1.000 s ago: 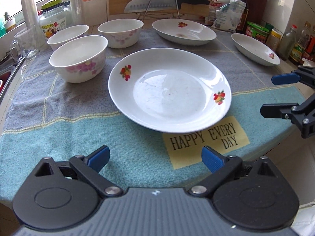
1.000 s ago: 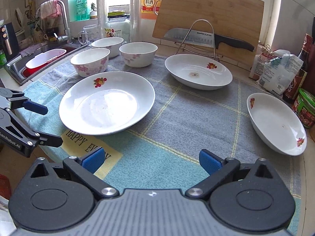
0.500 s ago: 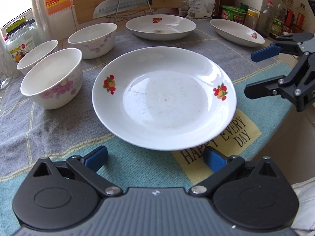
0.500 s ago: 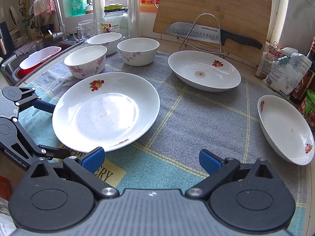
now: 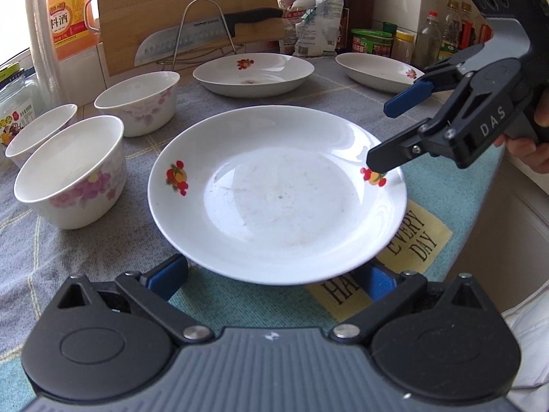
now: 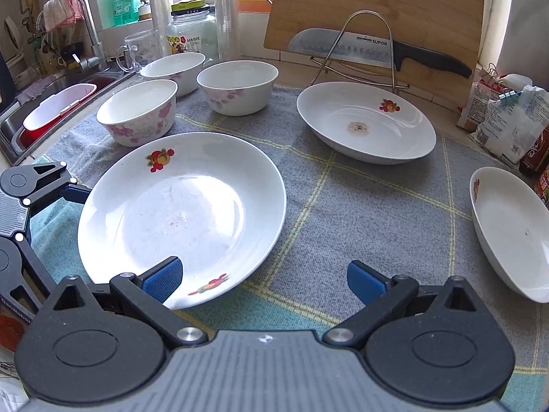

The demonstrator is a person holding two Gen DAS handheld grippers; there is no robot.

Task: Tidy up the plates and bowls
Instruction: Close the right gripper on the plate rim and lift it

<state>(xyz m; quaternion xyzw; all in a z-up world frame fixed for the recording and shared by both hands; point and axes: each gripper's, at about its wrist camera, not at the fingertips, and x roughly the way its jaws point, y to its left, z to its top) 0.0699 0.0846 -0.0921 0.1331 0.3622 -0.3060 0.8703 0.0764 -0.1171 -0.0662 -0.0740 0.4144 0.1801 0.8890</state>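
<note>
A large white plate with fruit prints lies on the towel-covered counter. My left gripper stands open at the plate's near rim, one finger on each side of the rim. The right gripper is open at the plate's right rim. Its lower finger hangs over the fruit print there, and I cannot tell whether it touches. Three flowered bowls stand to the left. Two deep plates lie further back and to the right.
A knife rests on a wire rack against a chopping board. Bottles, jars and bags line the back and right. A sink lies to the left. The counter edge drops off beside the "HAPPY EVERY DAY" patch.
Both grippers have closed in on the large plate. The left one came up to its near rim and rolled. The right one came in from the right until a finger hangs over the rim.
</note>
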